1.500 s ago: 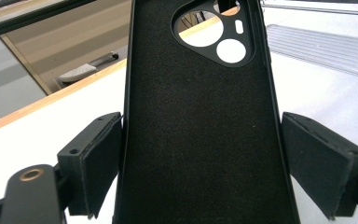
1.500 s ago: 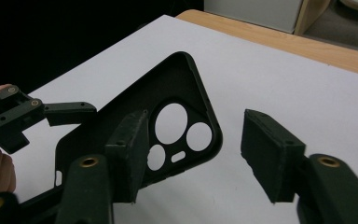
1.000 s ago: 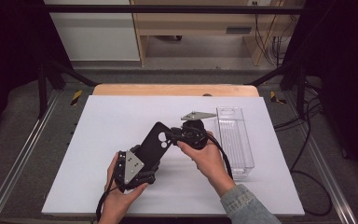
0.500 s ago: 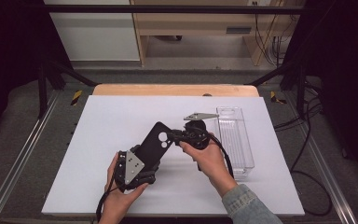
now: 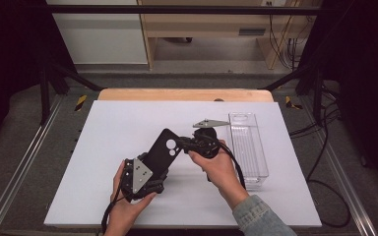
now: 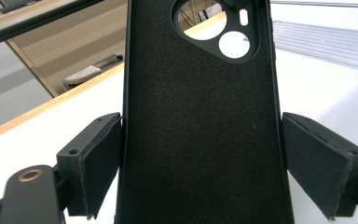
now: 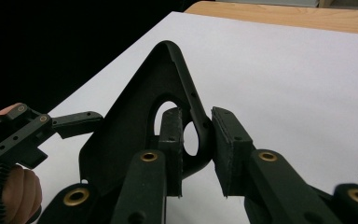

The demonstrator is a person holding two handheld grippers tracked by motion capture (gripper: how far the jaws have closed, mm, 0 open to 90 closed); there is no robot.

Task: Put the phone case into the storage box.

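A person sits at a white table (image 5: 118, 128) and holds 2 black grippers over its middle. Between them is a black phone case (image 5: 160, 150), lifted off the table and tilted, with its camera cut-out end pointing up and away from the person.

The left gripper (image 5: 142, 174), at the lower left in the high view, has its jaws spread wide around the lower end of the case. In the left gripper view the case (image 6: 200, 116) rises between the 2 pads (image 6: 98, 163); the left pad lies against the case's edge, and the right pad sits just beside the other edge.

The right gripper (image 5: 197, 143) meets the upper end of the case from the right. Its jaws have just been closing and now stand narrow. In the right gripper view, 1 pad (image 7: 171, 140) reaches through the camera cut-out and the other sits outside, with the case's rim (image 7: 200, 126) between them. Whether both pads press on the rim cannot be told for certain.

A clear plastic tray (image 5: 248, 147) lies on the table to the right of the grippers.
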